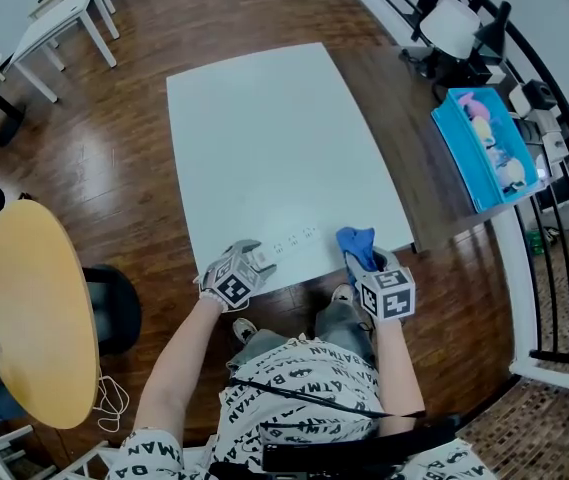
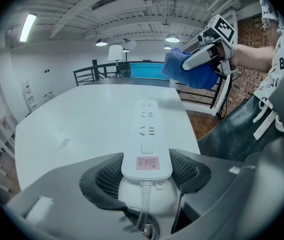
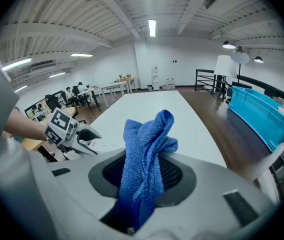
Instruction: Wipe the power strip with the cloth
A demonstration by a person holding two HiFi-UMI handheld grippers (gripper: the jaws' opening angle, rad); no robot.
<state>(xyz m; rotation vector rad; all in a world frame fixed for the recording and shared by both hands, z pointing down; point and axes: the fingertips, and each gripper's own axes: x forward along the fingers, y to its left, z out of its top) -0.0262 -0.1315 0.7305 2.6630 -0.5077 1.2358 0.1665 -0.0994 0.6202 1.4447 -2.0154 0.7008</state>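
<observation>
A white power strip (image 1: 289,242) lies along the near edge of the white table (image 1: 264,128). My left gripper (image 1: 257,258) holds the strip's cord end, and in the left gripper view its dark pads (image 2: 107,176) press both sides of the power strip (image 2: 146,134). The cord runs back under the jaws. My right gripper (image 1: 364,260) is shut on a bunched blue cloth (image 1: 356,243), which hangs just to the right of the strip's far end. In the right gripper view the cloth (image 3: 144,154) sticks up from the jaws, with the left gripper (image 3: 89,134) off to the left.
A blue bin (image 1: 484,148) with soft items stands at the right beside a black railing (image 1: 554,268). At the left stand a round wooden table (image 1: 34,318) and a black chair (image 1: 114,308). White desks (image 1: 64,18) stand at the far left. The person's knees are against the table's near edge.
</observation>
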